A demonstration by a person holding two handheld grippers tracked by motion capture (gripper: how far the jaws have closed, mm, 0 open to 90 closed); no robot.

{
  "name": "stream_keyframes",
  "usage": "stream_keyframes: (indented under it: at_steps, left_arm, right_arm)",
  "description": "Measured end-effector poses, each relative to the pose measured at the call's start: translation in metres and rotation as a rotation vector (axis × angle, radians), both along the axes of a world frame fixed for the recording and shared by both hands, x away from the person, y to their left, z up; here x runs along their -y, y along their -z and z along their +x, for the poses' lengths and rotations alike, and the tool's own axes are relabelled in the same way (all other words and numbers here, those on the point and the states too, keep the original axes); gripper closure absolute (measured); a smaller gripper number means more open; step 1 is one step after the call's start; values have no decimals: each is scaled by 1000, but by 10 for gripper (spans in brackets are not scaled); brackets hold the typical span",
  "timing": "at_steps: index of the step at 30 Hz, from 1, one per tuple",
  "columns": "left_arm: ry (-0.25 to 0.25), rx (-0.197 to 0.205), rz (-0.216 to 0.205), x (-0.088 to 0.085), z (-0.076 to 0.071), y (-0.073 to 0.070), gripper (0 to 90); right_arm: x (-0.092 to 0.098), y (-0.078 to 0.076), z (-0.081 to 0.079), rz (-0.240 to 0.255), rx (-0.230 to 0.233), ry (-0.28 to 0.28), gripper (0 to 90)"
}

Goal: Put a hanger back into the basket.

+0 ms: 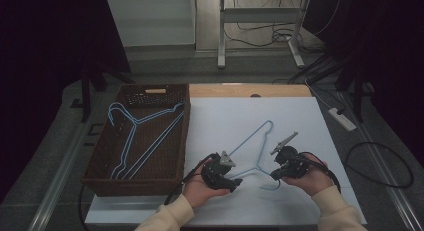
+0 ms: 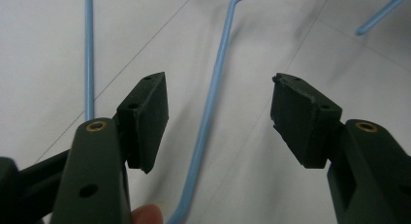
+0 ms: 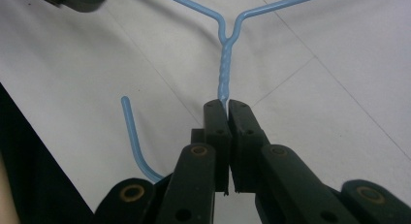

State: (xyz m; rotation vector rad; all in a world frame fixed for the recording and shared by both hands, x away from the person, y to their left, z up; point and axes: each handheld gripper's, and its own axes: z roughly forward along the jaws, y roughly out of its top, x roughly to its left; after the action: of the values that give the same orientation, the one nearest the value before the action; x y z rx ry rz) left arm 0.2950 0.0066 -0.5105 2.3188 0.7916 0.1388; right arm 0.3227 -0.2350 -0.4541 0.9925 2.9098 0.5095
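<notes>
Right gripper (image 3: 227, 104) clamps blue hanger (image 3: 224, 73) neck; left gripper (image 2: 220, 117) wide, straddling hanger wire.

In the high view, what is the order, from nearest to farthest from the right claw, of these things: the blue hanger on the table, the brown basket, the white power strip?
1. Blue hanger on the table: the right claw is shut on its neck.
2. White power strip: on the floor, beyond the table's right edge.
3. Brown basket: at the table's left side, past the left claw.
</notes>
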Motion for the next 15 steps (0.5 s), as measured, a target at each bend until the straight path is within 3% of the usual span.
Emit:
stream_keyframes:
  at_steps: [10, 15]
  left_arm:
    - [19, -40, 14, 4, 8, 8, 562]
    - [28, -54, 29, 5, 9, 11, 733]
  right_arm:
    - [-5, -6, -1, -2, 7, -15, 877]
    - [-5, -10, -1, 14, 10, -12, 877]
